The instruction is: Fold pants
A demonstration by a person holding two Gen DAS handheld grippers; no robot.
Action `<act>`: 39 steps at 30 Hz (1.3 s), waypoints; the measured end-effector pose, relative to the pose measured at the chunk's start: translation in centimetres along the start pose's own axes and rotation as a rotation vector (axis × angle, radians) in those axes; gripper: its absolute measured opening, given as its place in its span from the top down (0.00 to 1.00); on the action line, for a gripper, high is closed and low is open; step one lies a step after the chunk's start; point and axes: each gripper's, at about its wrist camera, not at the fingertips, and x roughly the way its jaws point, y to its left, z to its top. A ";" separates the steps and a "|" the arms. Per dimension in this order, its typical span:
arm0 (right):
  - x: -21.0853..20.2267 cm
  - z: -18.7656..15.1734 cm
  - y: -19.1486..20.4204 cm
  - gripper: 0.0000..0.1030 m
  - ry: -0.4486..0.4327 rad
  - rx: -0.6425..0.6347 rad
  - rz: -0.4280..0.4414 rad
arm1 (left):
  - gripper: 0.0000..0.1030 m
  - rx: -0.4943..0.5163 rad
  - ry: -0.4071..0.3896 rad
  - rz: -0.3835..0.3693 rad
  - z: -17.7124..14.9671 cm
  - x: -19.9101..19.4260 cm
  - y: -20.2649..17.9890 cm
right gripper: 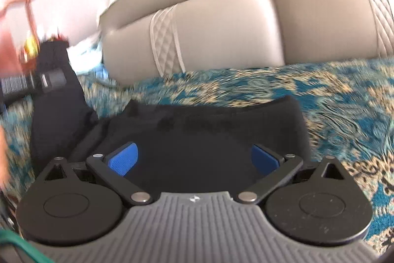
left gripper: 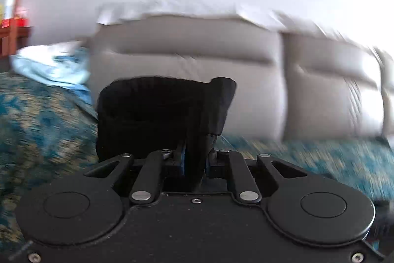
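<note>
The black pants [right gripper: 209,134] lie on a teal and beige patterned bedspread [right gripper: 344,100]. In the left wrist view my left gripper [left gripper: 195,159] is shut on a bunched fold of the pants [left gripper: 157,115], which stands up in front of the camera and hides the fingertips. In the right wrist view my right gripper [right gripper: 194,159] is open, its blue pads [right gripper: 123,159] spread wide just above the flat part of the pants. The left gripper's body [right gripper: 44,83] shows at the left, holding one end of the pants raised.
A beige padded headboard [left gripper: 221,61] [right gripper: 246,24] runs along the back of the bed. A light blue cloth [left gripper: 56,65] lies at the far left. A wooden stand with red and yellow items [left gripper: 14,16] is at the left edge.
</note>
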 end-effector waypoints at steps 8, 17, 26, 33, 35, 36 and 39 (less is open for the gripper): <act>-1.5 0.8 -5.1 0.07 -0.079 0.262 0.134 | 0.87 0.223 0.193 -0.135 -7.3 1.4 -9.5; -0.9 -0.2 -4.1 0.10 0.004 0.230 0.147 | 0.83 0.406 0.193 -0.266 -10.9 -1.9 -14.8; -2.6 -2.3 -4.6 0.09 0.012 0.288 0.107 | 0.34 0.287 0.263 -0.443 -9.0 -4.0 -12.4; -5.2 -2.5 -2.0 0.05 -0.167 0.056 -0.205 | 0.25 0.179 0.200 -0.435 -5.2 -6.1 -5.9; -5.4 -2.5 -0.6 0.05 -0.211 -0.018 -0.215 | 0.27 0.138 0.164 -0.365 -3.9 -5.5 -3.5; -5.3 -2.6 0.4 0.04 -0.228 -0.059 -0.198 | 0.32 0.133 0.150 -0.305 -3.3 -4.7 -2.6; -3.7 -2.9 3.7 0.04 -0.234 -0.195 -0.169 | 0.57 0.199 0.161 -0.092 -2.9 -1.1 -1.5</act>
